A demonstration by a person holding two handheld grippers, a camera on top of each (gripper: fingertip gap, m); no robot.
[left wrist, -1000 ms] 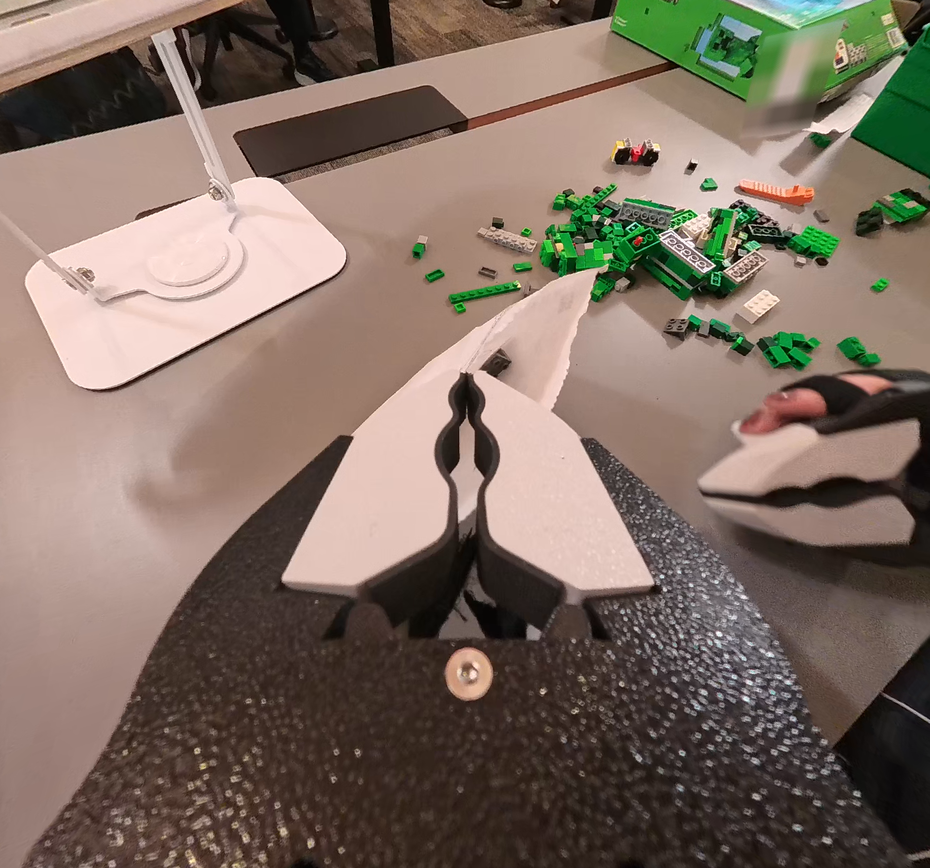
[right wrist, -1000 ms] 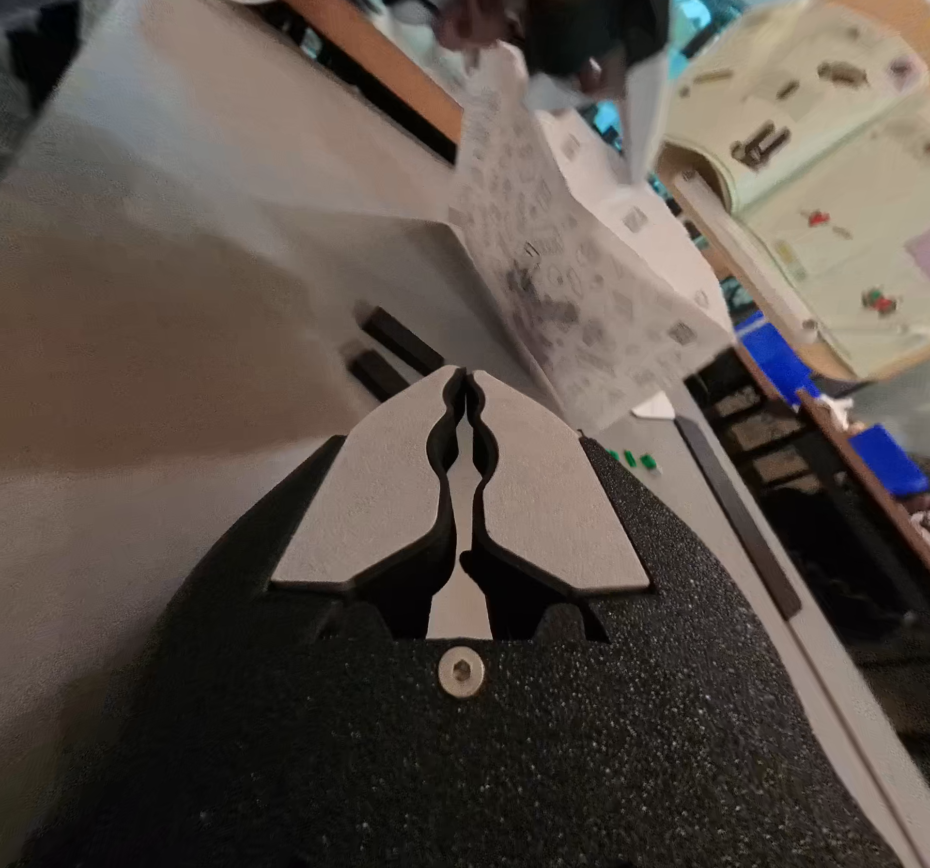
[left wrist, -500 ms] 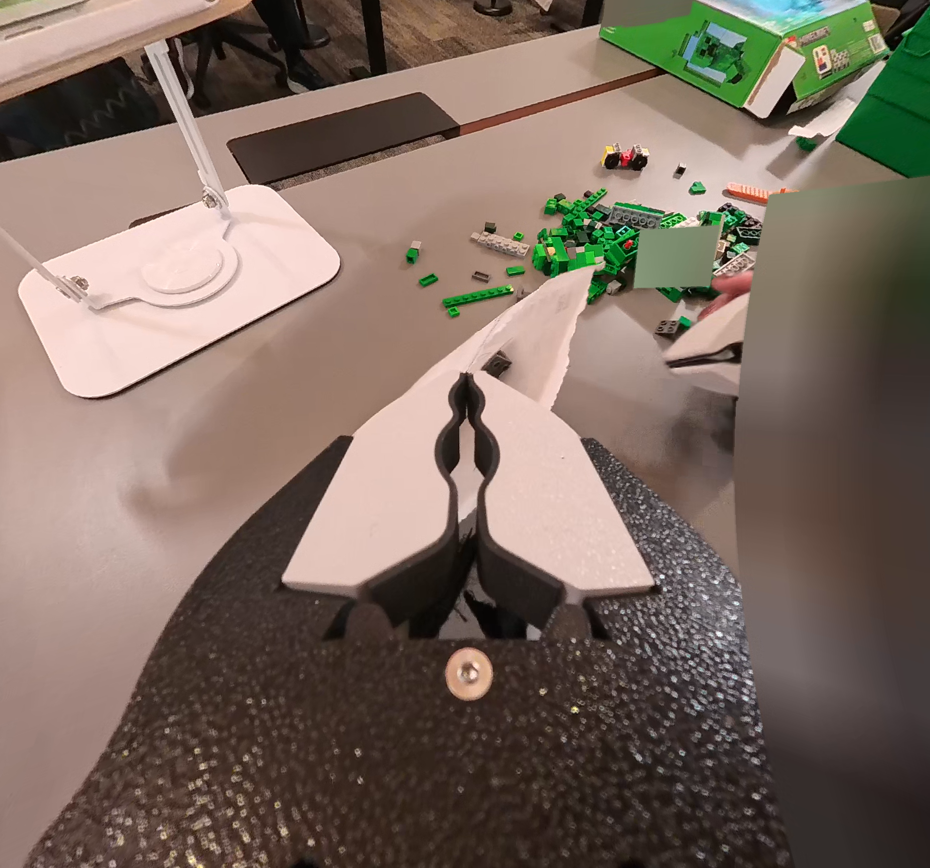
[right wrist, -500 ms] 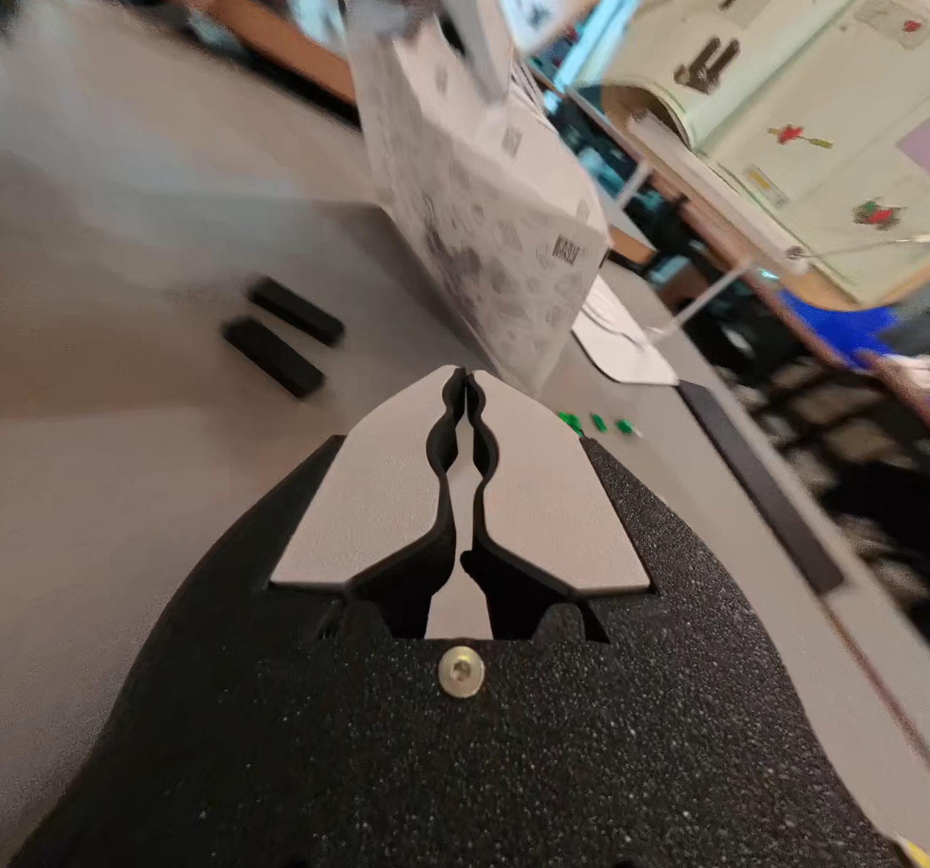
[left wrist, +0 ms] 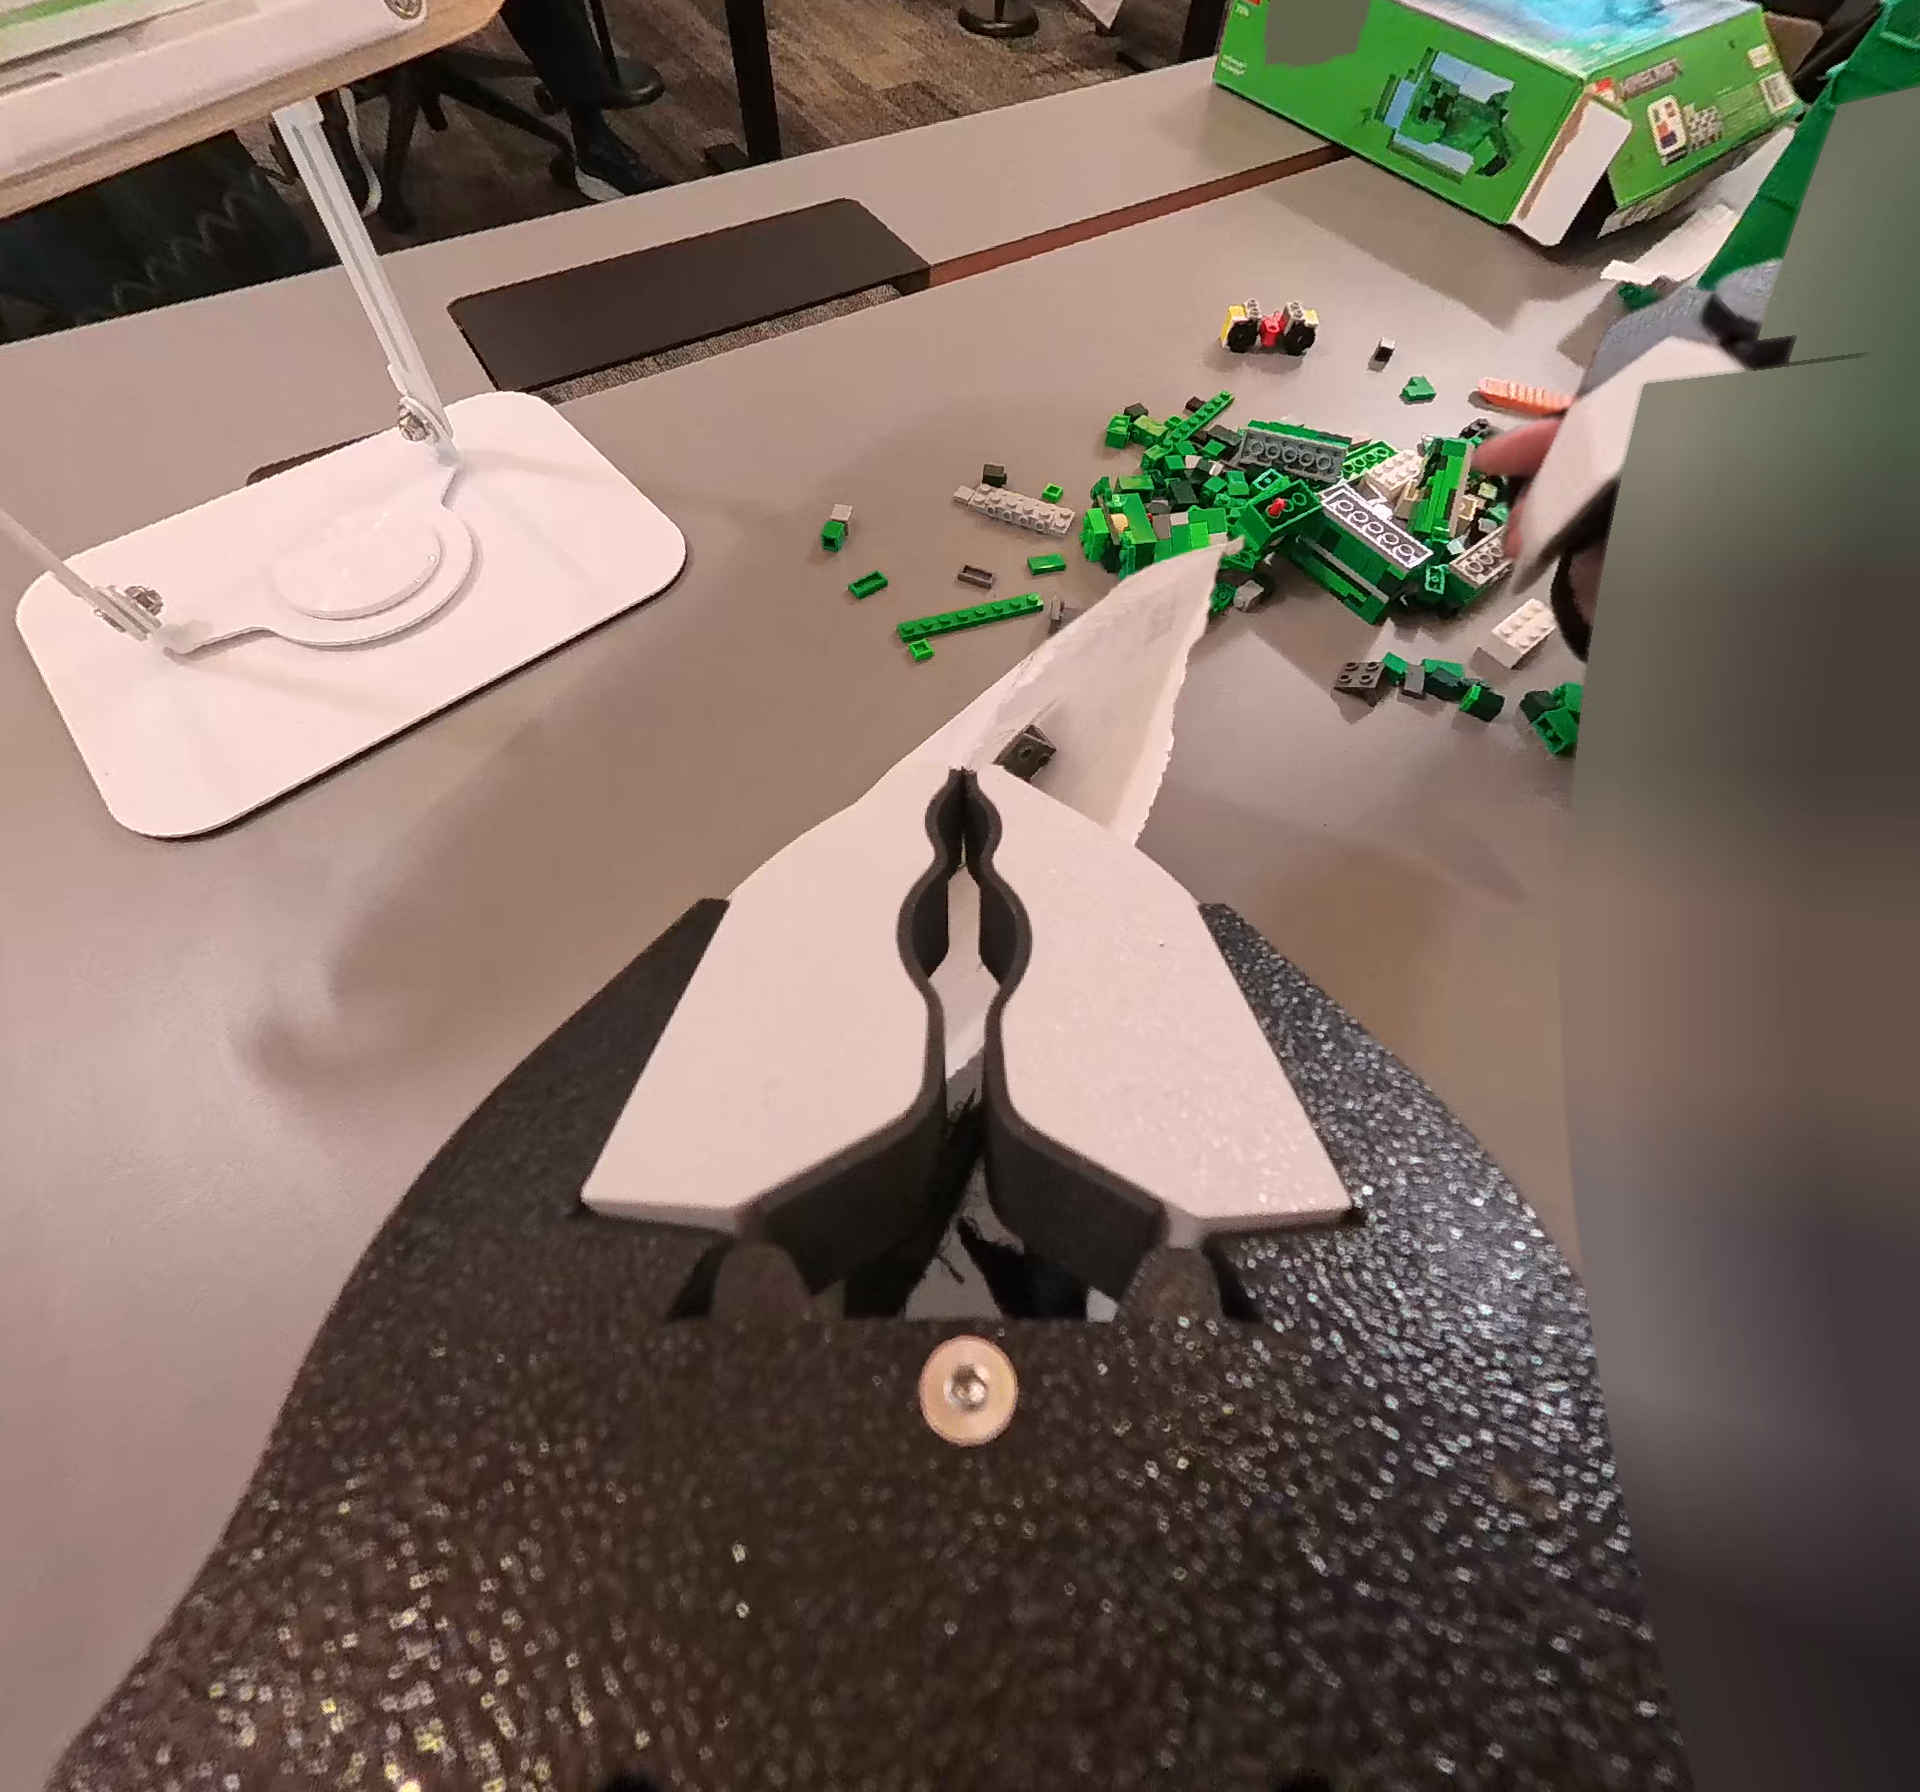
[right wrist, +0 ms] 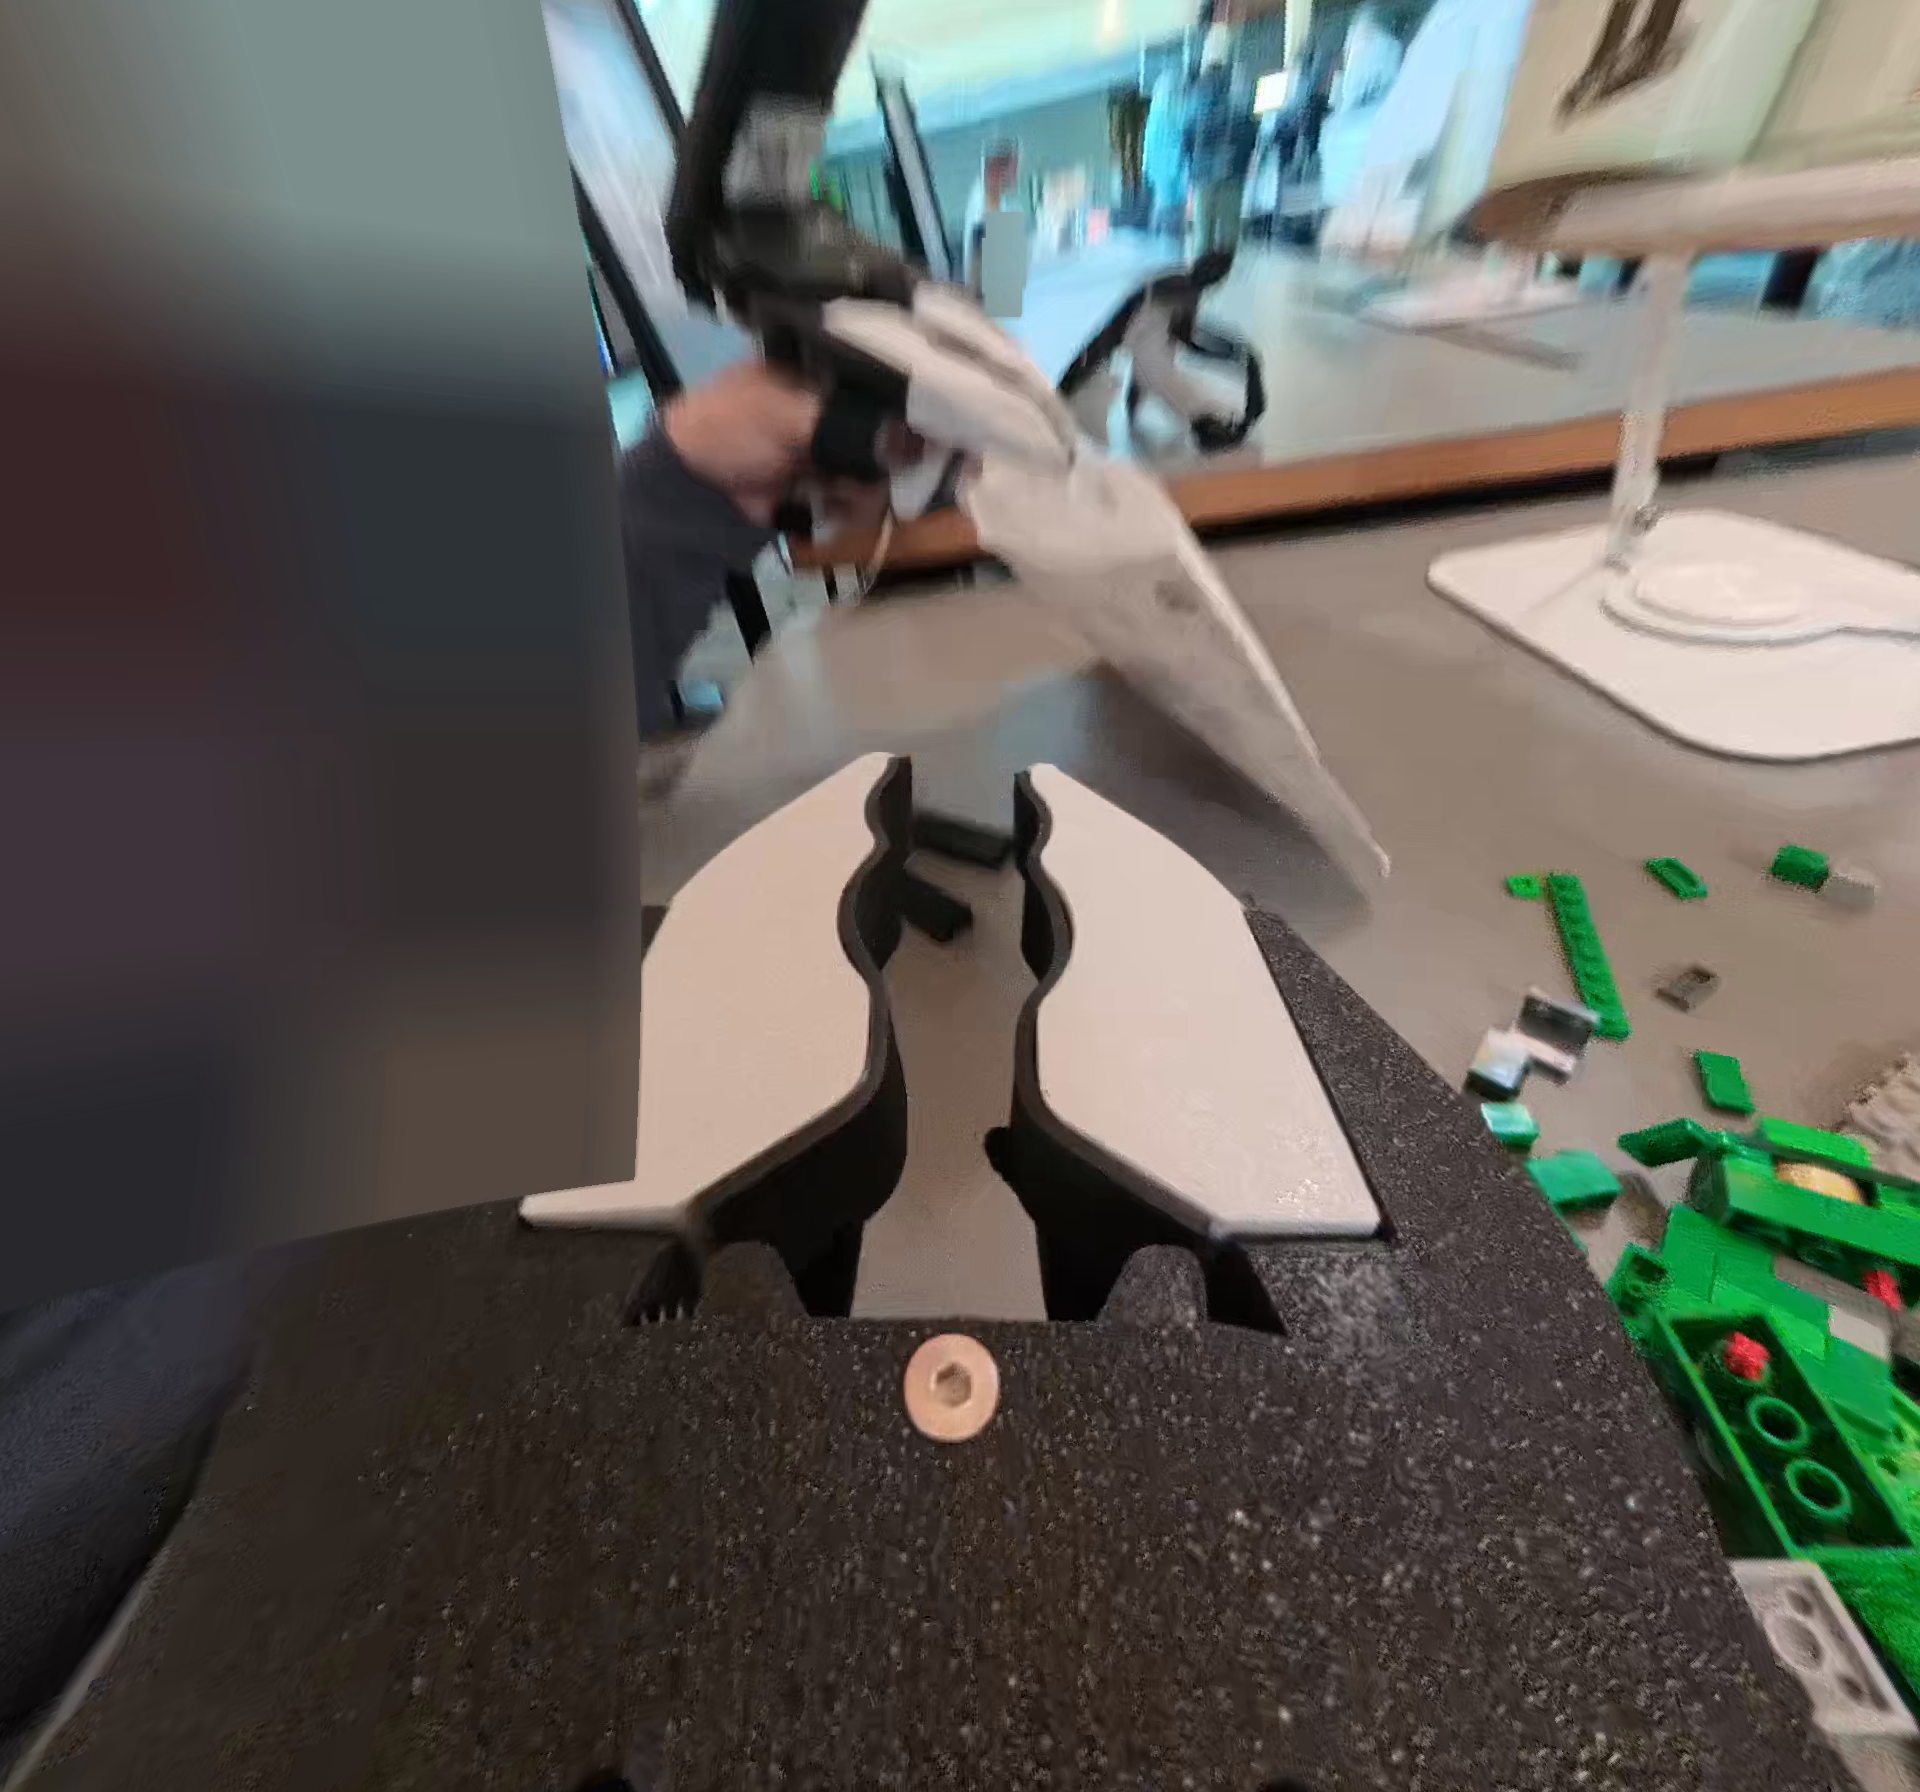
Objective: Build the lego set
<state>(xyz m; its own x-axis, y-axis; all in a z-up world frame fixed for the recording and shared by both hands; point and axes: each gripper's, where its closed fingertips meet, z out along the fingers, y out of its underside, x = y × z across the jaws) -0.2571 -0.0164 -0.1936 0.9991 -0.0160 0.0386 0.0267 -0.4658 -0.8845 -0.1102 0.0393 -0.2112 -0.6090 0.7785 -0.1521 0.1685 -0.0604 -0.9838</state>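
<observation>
1. Left wrist view: grey table [left wrist: 416, 911], open green box [left wrist: 1496, 49] far right.
2. Loose brick pile [left wrist: 1299, 516] right of centre, almost nothing assembled; nearly all building remains.
3. Left gripper [left wrist: 966, 786] pinches a white paper bag [left wrist: 1122, 682].
4. Right gripper [right wrist: 961, 786], jaws spread, holds nothing beside the pile.

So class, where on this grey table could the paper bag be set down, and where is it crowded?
Bare grey tabletop lies between the white flat stand base and the left hand-held gripper. Crowded: the loose pile of green plastic bricks before the green cardboard box.
</observation>
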